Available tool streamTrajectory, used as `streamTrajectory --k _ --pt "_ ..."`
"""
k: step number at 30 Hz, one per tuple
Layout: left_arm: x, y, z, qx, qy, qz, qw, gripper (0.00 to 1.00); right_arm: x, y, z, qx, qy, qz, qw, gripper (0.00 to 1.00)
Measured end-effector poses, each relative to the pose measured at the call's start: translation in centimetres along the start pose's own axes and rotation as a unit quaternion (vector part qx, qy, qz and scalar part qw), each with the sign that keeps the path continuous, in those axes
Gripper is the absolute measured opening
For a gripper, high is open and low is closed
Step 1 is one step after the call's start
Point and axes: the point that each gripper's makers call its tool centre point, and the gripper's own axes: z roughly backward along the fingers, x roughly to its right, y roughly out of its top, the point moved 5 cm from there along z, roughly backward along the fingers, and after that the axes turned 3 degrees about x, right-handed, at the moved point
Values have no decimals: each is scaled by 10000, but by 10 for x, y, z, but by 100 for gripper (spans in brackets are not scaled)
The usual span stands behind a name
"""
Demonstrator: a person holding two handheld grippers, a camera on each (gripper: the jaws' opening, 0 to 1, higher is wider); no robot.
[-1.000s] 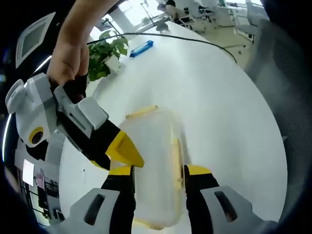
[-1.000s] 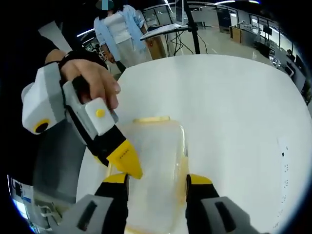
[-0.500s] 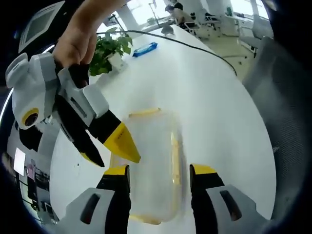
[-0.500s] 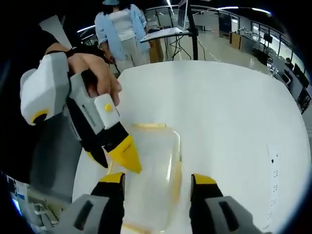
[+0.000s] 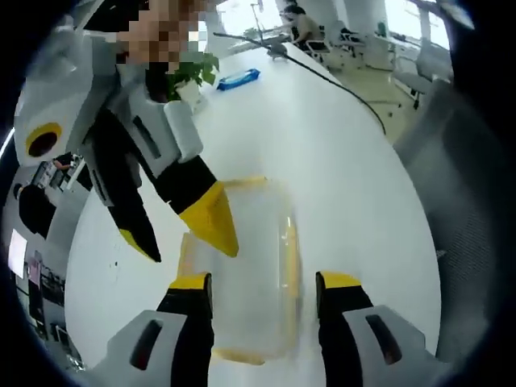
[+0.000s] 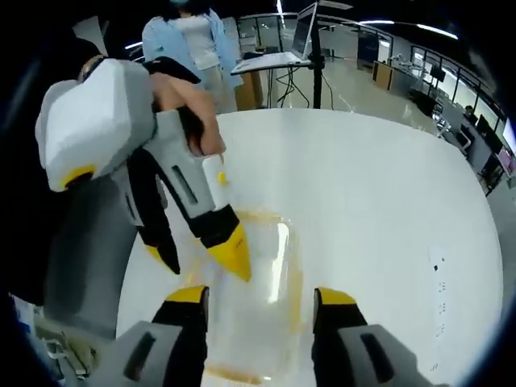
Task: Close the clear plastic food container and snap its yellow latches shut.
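Container [image 5: 242, 274] sits flat on the white table [image 5: 322, 145], clear plastic with its lid on and yellow latches [image 5: 289, 254] along the edges, lying low between the left tongs [image 5: 264, 284], whose yellow-tipped jaws stand apart on either side of it, not gripping. In the right gripper view the same container [image 6: 254, 302] lies just ahead of the right tongs [image 6: 260, 297], jaws likewise spread wide and holding nothing. Each view catches the other tongs coming in from ten o'clock, yellow tip hovering over the container's near corner. Further out in the left gripper view, at twelve o'clock, a potted plant [image 5: 189, 76] and a blue object [image 5: 238, 79] rest on the table. A laptop on a stand [image 6: 294, 44] sits beyond the far edge in the right gripper view.
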Motion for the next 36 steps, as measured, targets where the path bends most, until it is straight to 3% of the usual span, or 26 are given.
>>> streamTrajectory --k 5,10,13,18,21,25,29,30,33,35,36 --pt "-5 -2 2 -38 -281 312 9991 49 -10 -5 0 -135 -298 128 9994 48" --pt "-13 -1 3 -171 -376 512 9978 48 -19 -3 8 6 -602 34 9982 46" --pt "-15 -2 3 -253 -479 455 9975 50 -23 -4 8 155 -744 -84 9971 47" --pt "-19 -4 3 -375 -596 353 9969 50 -29 -10 5 118 -815 -147 9965 47" --pt "-23 -5 5 -373 -570 483 9965 51 -29 -10 3 124 -875 -181 9959 46" --pt "-28 -8 8 -324 -357 868 9951 49 -25 -12 5 103 -1096 -337 9934 46" --pt "-34 -12 14 -322 74 1317 9907 48 -22 -13 8 177 -1399 -492 9888 46" --pt "-36 -11 16 -207 220 1479 9885 48 -20 -14 9 205 -1525 -586 9864 46" --pt "-40 -16 22 -230 589 1866 9804 48 -17 -16 11 277 -1831 -839 9791 46" --pt "-42 -18 24 -157 784 2007 9764 48 -19 -13 11 486 -1994 -1067 9729 46" --pt "-42 -19 26 -113 922 2195 9712 48 -20 -11 11 619 -2129 -1210 9676 46"
